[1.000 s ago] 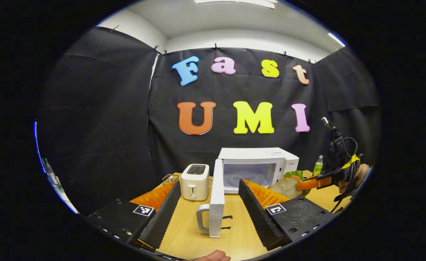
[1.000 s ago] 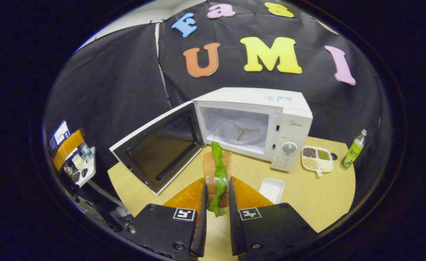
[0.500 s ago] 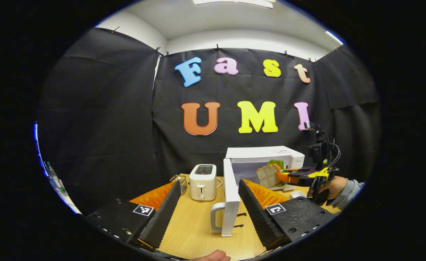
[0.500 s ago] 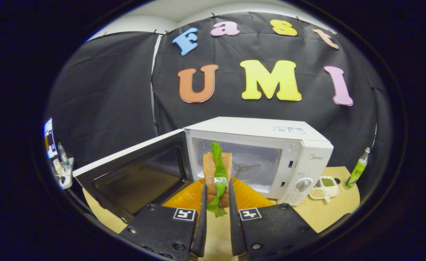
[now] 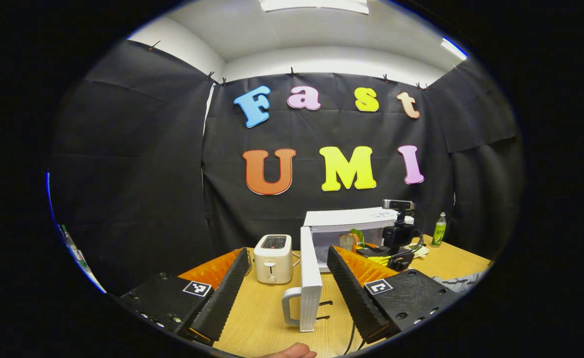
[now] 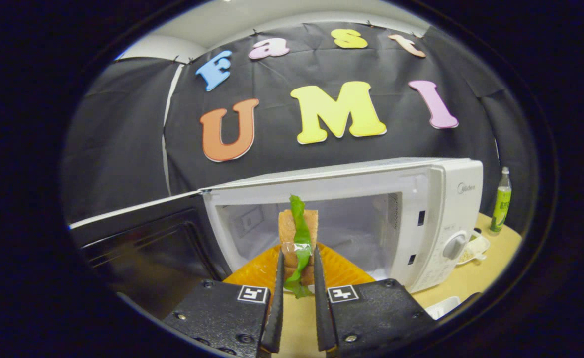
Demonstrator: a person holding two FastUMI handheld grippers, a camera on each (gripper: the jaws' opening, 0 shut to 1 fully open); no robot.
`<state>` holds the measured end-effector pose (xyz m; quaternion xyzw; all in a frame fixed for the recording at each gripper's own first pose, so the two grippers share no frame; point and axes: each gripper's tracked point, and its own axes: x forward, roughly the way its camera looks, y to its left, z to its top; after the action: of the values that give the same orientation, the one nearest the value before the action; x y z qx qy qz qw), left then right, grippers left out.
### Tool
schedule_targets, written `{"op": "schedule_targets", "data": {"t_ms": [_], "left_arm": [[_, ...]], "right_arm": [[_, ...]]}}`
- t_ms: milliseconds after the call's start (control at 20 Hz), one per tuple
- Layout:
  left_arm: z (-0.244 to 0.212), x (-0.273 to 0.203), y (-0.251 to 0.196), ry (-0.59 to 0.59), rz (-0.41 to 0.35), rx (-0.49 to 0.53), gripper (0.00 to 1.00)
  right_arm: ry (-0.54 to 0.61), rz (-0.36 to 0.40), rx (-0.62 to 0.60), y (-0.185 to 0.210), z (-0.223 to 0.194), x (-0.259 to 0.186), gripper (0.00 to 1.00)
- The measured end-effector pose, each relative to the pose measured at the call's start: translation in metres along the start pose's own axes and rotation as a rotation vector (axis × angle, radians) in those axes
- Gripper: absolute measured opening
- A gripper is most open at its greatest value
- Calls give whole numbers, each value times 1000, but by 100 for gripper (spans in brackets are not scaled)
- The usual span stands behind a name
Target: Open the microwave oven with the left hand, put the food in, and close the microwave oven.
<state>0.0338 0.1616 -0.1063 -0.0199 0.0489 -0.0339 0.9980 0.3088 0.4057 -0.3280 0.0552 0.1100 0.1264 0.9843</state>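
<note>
Wooden table (image 5: 267, 318), sandwich (image 6: 299, 238) clamped in right tool (image 6: 296, 293), microwave (image 6: 436, 219) ahead

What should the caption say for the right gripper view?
Right claw carries a sandwich toward the open microwave.

Glossy white microwave (image 6: 441, 199), wood-grain table (image 5: 267, 318)

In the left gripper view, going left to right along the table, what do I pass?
Toaster → open microwave door → microwave → green bottle.
</note>
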Motion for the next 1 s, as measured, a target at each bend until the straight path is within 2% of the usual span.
{"op": "schedule_targets", "data": {"t_ms": [200, 550, 600, 650, 700, 800, 850, 900, 950, 1000], "left_arm": [[-7, 4, 12, 14, 39, 6, 96], [-20, 5, 36, 57, 124, 7, 95], [-22, 4, 38, 60, 132, 4, 96], [-23, 4, 39, 62, 136, 2, 96], [-24, 1, 41, 67, 140, 2, 96], [-26, -2, 46, 75, 148, 11, 96], [-26, -3, 48, 75, 154, 16, 96], [-27, -3, 49, 75, 157, 17, 96], [-27, -2, 49, 76, 155, 15, 96], [-28, -1, 49, 78, 159, 11, 96]], "right_arm": [[25, -41, 237, 3, -13, 42, 30], [-26, -203, 603, -24, -18, 78, 31], [-30, -224, 642, -27, -25, 79, 24], [-36, -240, 671, -30, -30, 80, 32], [-36, -250, 680, -29, -36, 82, 24], [-31, -276, 639, -28, -45, 85, 26], [-43, -273, 594, -28, -46, 86, 35], [-54, -270, 544, -28, -46, 87, 27], [-64, -271, 499, -27, -45, 87, 36], [-70, -280, 462, -28, -45, 87, 29]]}}
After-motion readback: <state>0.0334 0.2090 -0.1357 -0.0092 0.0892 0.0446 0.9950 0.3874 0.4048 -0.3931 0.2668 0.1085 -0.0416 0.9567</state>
